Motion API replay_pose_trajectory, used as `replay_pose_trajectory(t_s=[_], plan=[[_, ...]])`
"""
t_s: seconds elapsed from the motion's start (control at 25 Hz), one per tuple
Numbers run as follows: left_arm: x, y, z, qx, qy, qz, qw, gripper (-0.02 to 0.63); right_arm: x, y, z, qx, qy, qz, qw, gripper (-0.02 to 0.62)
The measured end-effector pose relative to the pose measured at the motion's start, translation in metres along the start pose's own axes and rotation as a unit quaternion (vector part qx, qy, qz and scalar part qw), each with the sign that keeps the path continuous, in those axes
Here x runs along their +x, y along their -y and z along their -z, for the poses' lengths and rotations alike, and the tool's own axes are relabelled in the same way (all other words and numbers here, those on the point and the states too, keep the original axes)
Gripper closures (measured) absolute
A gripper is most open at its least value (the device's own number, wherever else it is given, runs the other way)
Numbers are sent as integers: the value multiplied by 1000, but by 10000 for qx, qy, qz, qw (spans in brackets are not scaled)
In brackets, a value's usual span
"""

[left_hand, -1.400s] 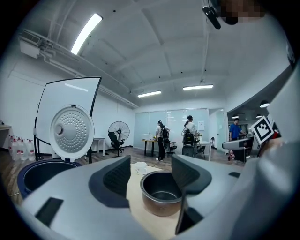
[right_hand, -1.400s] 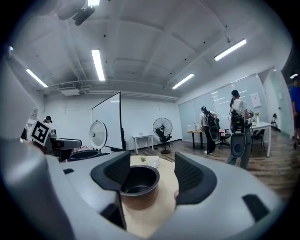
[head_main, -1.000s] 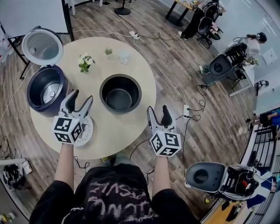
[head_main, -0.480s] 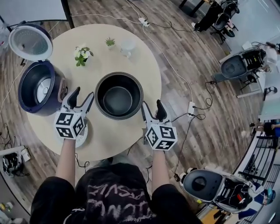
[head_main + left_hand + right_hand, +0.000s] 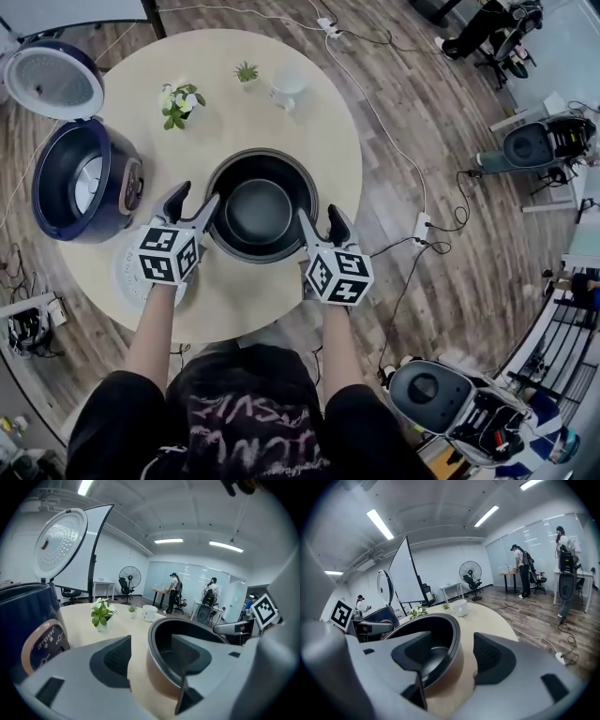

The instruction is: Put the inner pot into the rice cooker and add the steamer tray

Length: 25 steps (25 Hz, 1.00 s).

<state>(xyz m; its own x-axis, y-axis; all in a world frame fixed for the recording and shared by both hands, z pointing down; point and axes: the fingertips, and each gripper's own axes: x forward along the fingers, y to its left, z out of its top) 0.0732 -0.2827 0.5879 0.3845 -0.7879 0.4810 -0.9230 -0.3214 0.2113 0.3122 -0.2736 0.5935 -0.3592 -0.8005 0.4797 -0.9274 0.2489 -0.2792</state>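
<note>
Round dark metal inner pot [image 5: 258,211] with a coppery wall sits mid-worktop [image 5: 234,112], toward the near edge. My left gripper [image 5: 195,199] and right gripper [image 5: 320,217] have their fingers apart, straddling opposite sides of its rim, not yet clamped. My worry: a thin rim and a smooth wall, so uneven closing or lifting could tip or drop the pot short of the open dark-blue rice cooker [image 5: 70,183] at the left edge.
</note>
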Motion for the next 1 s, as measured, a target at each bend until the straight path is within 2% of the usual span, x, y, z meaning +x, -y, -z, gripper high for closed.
replay_pose_trajectory(t_s=[0.2, 0.32, 0.48, 0.56, 0.68, 0.8, 1.0], plan=[[13, 0, 15, 0, -306, -71, 9995, 336, 14, 1, 11, 25, -246, -19, 9997, 319], [15, 2, 20, -143, -379, -16, 9992, 386, 18, 4, 17, 55, -369, 38, 9993, 376], [19, 7, 21, -255, -390, 34, 9989, 441, 23, 4, 19, 129, -440, -29, 9989, 397], [20, 8, 21, -235, -404, -39, 9989, 480, 25, 1, 20, 86, -516, -71, 9986, 430], [20, 7, 23, -278, -420, -138, 9986, 485, 28, -2, 22, -19, -598, -66, 9982, 462], [21, 8, 24, -351, -469, -175, 9981, 489, 27, 0, 22, 100, -605, -34, 9981, 474], [23, 4, 26, -471, -562, -477, 9962, 506, 29, 1, 23, 228, -602, 33, 9979, 491]])
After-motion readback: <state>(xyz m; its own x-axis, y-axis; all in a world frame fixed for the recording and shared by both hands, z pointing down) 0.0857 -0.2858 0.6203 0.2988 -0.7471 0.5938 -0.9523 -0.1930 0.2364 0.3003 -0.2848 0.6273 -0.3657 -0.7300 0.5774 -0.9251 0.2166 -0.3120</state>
